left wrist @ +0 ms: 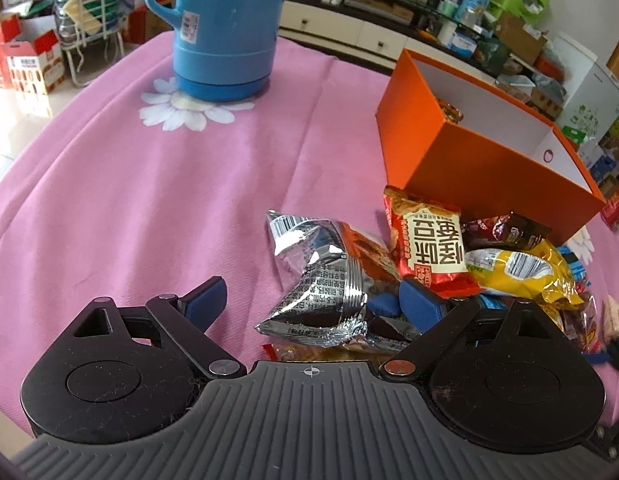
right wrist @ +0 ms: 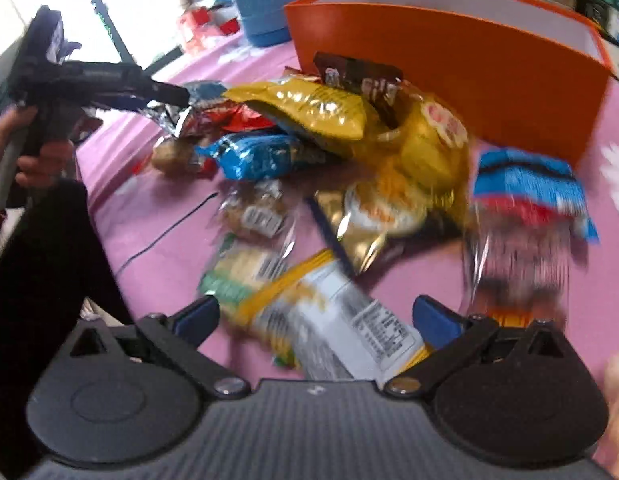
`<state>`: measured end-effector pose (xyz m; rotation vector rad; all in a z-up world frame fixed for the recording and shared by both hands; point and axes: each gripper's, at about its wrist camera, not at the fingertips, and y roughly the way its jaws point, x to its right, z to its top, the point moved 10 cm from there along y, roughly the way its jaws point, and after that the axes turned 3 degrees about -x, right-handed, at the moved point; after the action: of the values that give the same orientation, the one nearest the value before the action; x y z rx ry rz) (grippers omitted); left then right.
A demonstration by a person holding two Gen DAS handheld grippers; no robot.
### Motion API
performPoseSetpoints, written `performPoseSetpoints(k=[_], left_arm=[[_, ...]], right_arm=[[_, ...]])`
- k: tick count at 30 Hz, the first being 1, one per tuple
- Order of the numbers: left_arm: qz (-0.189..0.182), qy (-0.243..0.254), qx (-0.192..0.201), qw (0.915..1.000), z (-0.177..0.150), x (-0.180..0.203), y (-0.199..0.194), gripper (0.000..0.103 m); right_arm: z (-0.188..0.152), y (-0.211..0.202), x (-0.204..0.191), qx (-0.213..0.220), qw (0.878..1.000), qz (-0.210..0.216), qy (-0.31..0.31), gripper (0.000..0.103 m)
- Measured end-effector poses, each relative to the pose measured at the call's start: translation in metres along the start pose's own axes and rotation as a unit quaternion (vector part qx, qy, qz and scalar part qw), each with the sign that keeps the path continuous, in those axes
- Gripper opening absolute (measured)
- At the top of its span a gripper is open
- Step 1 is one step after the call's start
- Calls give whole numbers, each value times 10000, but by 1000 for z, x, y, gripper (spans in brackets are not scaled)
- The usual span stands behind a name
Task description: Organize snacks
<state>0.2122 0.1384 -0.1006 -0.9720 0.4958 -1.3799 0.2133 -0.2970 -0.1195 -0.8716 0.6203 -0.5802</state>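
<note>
A heap of snack packets lies on the pink tablecloth beside an open orange box (left wrist: 485,168). My left gripper (left wrist: 313,300) is open over the heap's near end, its jaws either side of a silver foil packet (left wrist: 321,288). A red packet (left wrist: 429,244) and a yellow packet (left wrist: 521,268) lie just beyond. My right gripper (right wrist: 317,316) is open, its jaws astride a white and yellow packet (right wrist: 329,320). The right wrist view is blurred. It shows the orange box (right wrist: 449,64), a yellow packet (right wrist: 309,108), a blue packet (right wrist: 529,184) and the left gripper (right wrist: 109,84) at the heap's far left.
A blue thermos jug (left wrist: 225,28) stands at the back of the table on a daisy print. The orange box holds a snack in its far corner (left wrist: 449,112). Shelves, cartons and a rack crowd the room behind. A thin dark cable (right wrist: 165,232) crosses the cloth.
</note>
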Motion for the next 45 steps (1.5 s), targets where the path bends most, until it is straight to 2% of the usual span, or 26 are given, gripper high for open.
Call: performPoseSetpoints(k=[3,8,10,13,17,20,24,26,28,30,36,41,45], left_arm=[[-63,-44,-25,10000,-1,4,2,72],[-93,-21,-86,9999,-5,12,5,76],[-24,-23,-93,10000,-2,13,8,76],[118,94,-171,9997,-1,17,20,77],[403,477,-241,9978,3,23,38,74],[480,965,-315,9937,2,32,43,70],[548,1691,-394,9833,1,40,46,64],[526,1848,-394,9806,1,40,46,49],[488,1790,-380,9819,3,38,44,41],[435,1564,-337,9862,4,32,42,38],[239,815,-231,9961,5,13,29,36],[240,653,83,9975,21,13,5,37],[-53,505,315,9982,45,25,-12,37]], right_arm=[[-17,-10,-15,101,9986,69,522,102],[-11,-9,-11,483,9937,-459,906,102],[-6,-5,-3,643,9897,-601,1128,102],[-6,-10,6,863,9837,-532,1482,102],[-9,-15,9,961,9795,-543,1686,102],[-8,-20,-1,1015,9826,-527,1461,102],[-9,-12,-19,785,9920,-774,619,102],[-12,-5,-23,607,9939,-849,365,97],[-13,-6,-27,643,9948,-692,367,83],[-12,-10,-31,683,9949,-636,384,58],[-11,-21,-23,838,9912,-640,803,58],[16,-51,-5,1435,9804,-859,1042,57],[51,-72,13,1873,9712,-1040,1044,57]])
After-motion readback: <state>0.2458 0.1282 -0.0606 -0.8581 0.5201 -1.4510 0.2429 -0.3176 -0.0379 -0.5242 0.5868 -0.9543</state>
